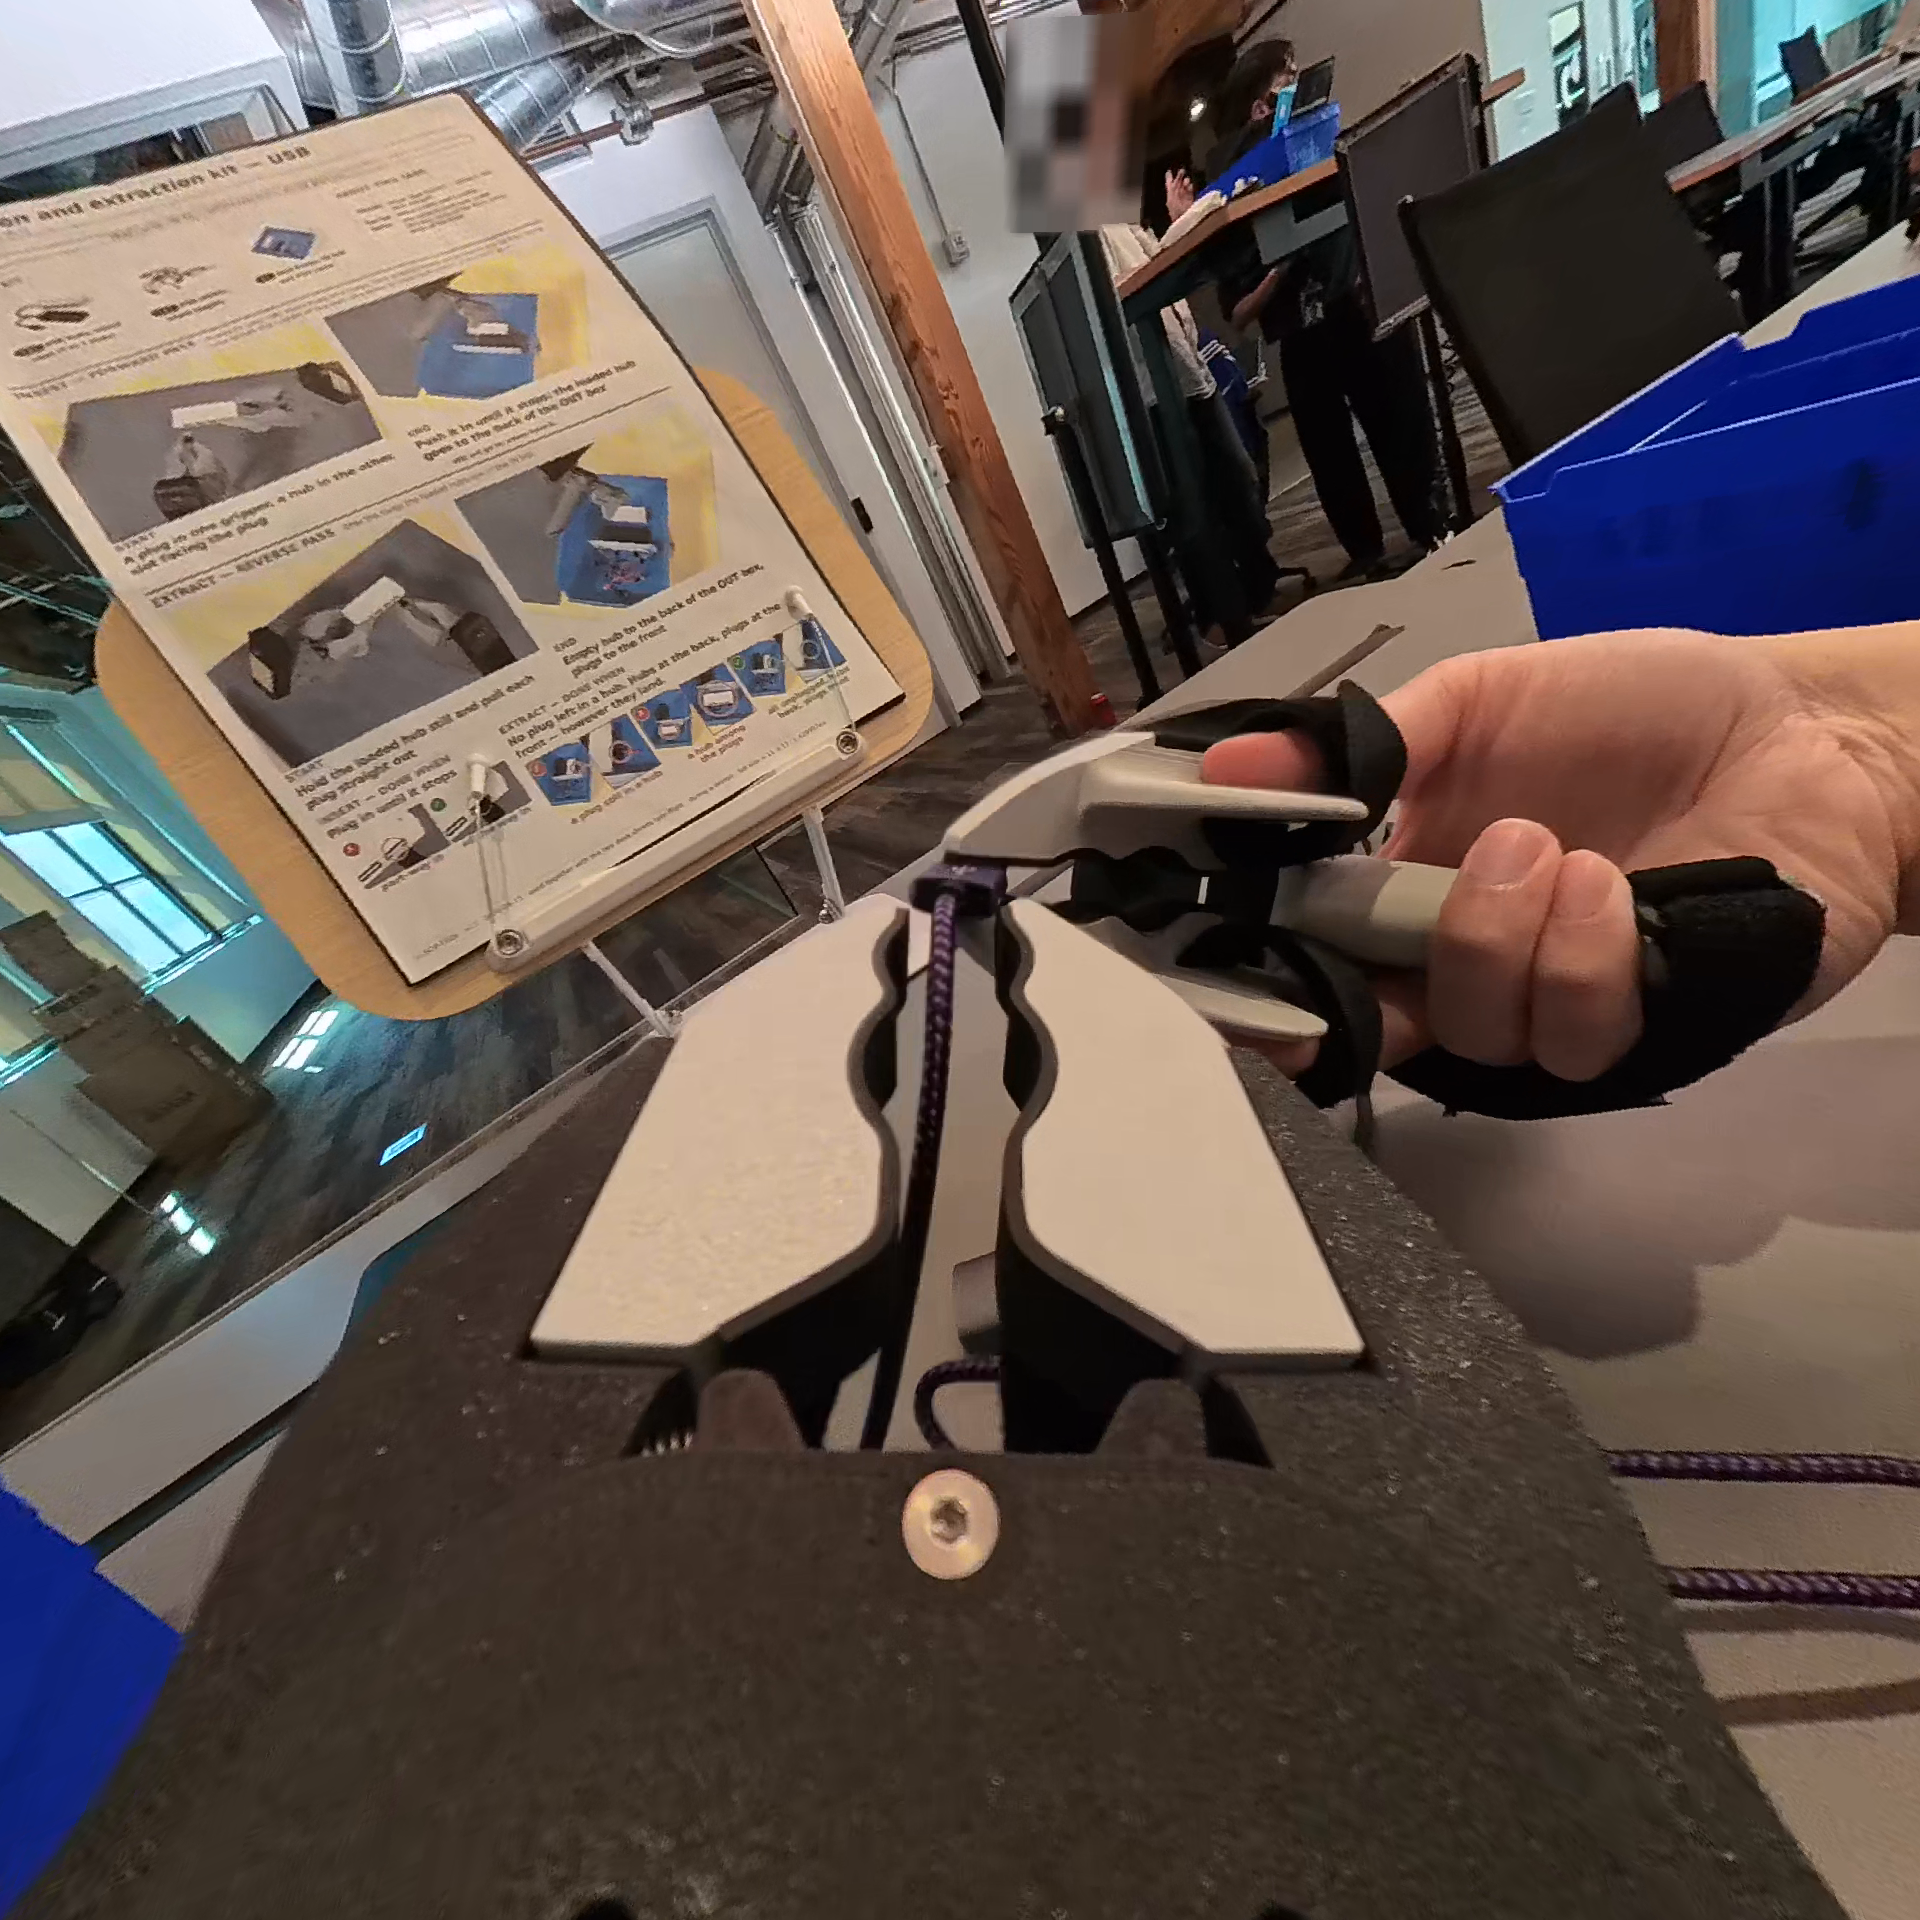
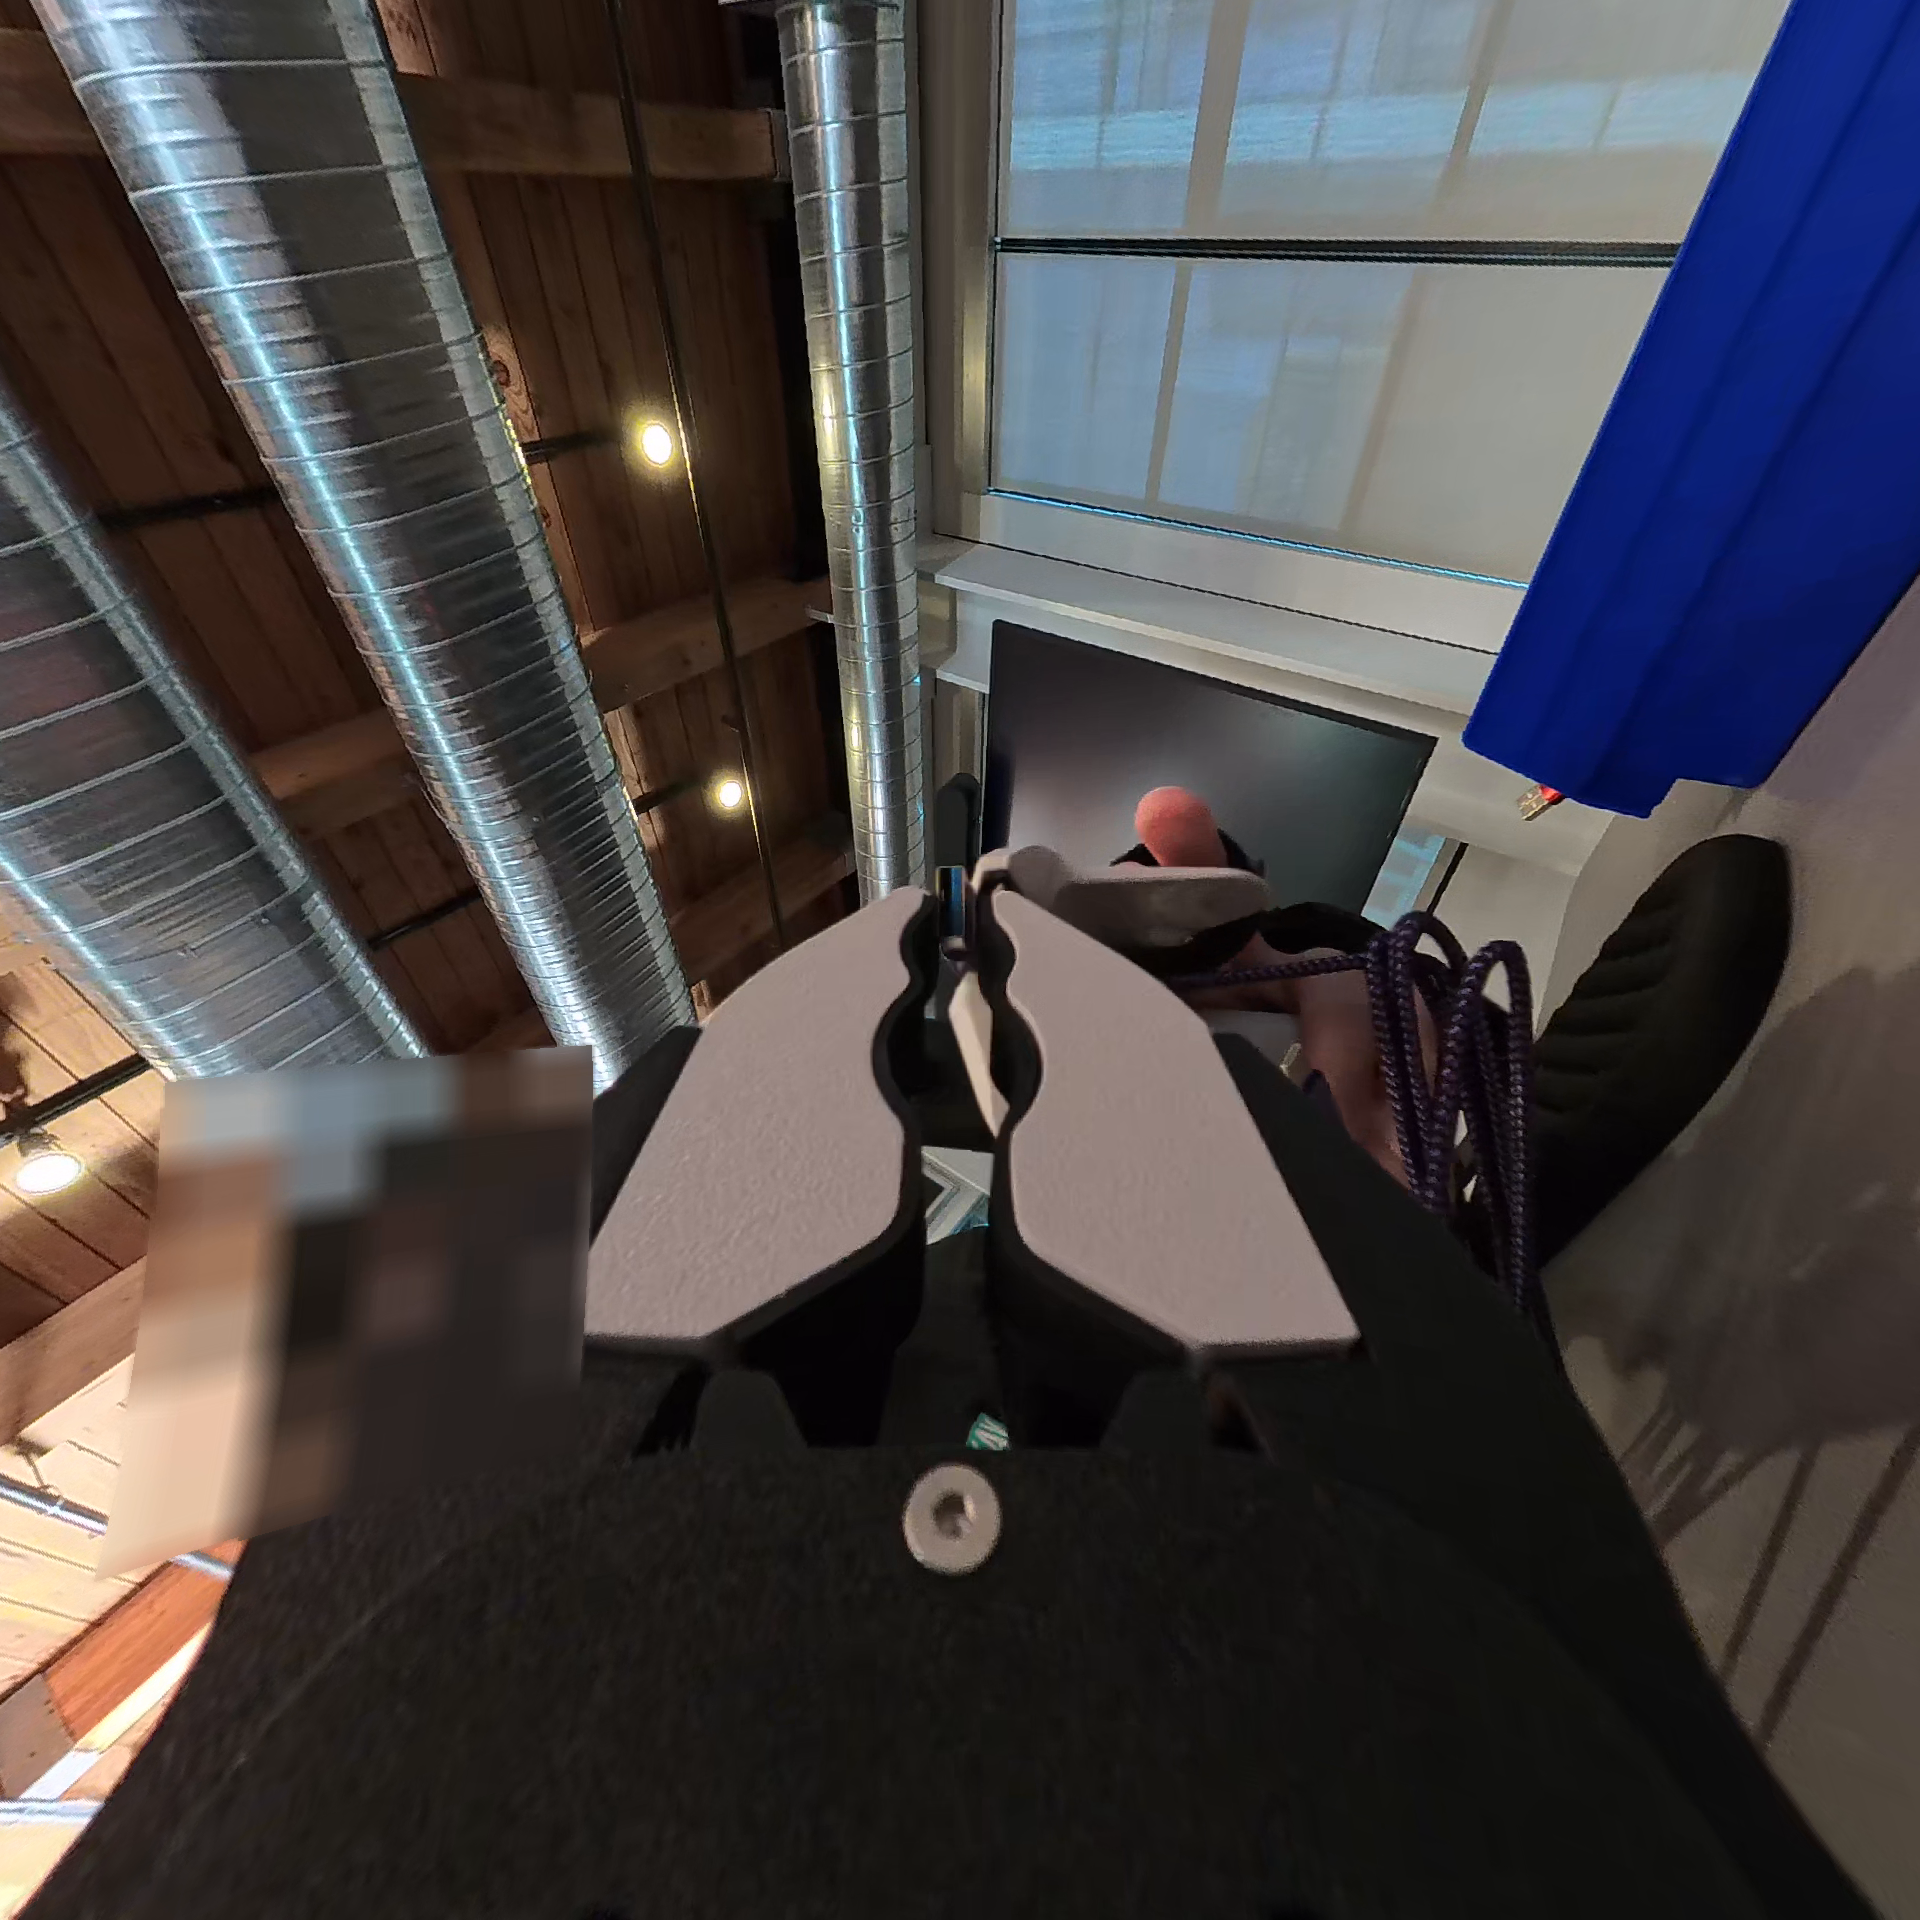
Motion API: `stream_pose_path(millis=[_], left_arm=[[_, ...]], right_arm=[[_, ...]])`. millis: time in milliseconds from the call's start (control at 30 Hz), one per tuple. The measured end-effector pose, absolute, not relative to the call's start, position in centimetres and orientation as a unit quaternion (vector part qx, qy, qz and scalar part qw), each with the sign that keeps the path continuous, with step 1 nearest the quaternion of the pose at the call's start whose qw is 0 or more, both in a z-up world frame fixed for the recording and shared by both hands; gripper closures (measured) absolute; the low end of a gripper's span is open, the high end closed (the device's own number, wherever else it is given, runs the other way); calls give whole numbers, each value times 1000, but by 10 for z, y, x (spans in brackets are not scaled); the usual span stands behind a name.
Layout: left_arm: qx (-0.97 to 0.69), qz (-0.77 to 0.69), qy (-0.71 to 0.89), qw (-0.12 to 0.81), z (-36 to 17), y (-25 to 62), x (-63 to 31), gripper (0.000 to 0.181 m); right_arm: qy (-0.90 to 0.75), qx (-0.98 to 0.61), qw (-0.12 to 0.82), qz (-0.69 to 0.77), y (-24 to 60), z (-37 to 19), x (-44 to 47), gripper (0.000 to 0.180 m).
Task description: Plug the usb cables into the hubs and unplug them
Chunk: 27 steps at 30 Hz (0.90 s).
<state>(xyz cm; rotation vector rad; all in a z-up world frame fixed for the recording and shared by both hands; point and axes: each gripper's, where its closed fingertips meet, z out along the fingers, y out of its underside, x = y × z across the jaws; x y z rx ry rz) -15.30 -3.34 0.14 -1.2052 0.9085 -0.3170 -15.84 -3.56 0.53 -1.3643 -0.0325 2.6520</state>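
In the left wrist view my left gripper (image 1: 951, 914) is shut on a purple braided USB cable (image 1: 935, 1039), with its dark plug (image 1: 961, 888) at the fingertips. The plug meets my right gripper (image 1: 1039, 883), which a hand holds from the right, shut on a grey hub (image 1: 1371, 896). In the right wrist view my right gripper (image 2: 961, 914) pinches the slim white hub (image 2: 977, 1029) edge-on, with a dark metal plug (image 2: 951, 899) at its tip. The left gripper (image 2: 1143, 894) shows just beyond. The purple cable (image 2: 1455, 1039) hangs in loops at the right.
An instruction board (image 1: 416, 520) stands on an easel ahead left. A blue bin (image 1: 1714, 520) sits at the right on the grey table (image 1: 1766, 1299), and shows again in the right wrist view (image 2: 1714, 416). Loose cable strands (image 1: 1766, 1470) cross the table. People stand at far desks. Both grippers' tips are close together, under 4 cm apart.
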Motion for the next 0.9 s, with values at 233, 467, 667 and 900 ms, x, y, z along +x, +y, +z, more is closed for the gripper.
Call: stream_pose_path(millis=[233,467,667,900], left_arm=[[-541,-163,418,711,4,-35,-150,164],[-533,-153,427,714,2,-35,-149,164],[-542,-154,432,704,-1,-33,-148,165],[-555,-156,431,695,-5,-31,-146,165]], right_arm=[[-7,-458,75,886,-36,4,-158,174],[-13,-464,69,883,-38,2,-160,173],[-15,-473,69,878,-38,-1,-160,173],[-16,-485,77,871,-36,-4,-159,174]])
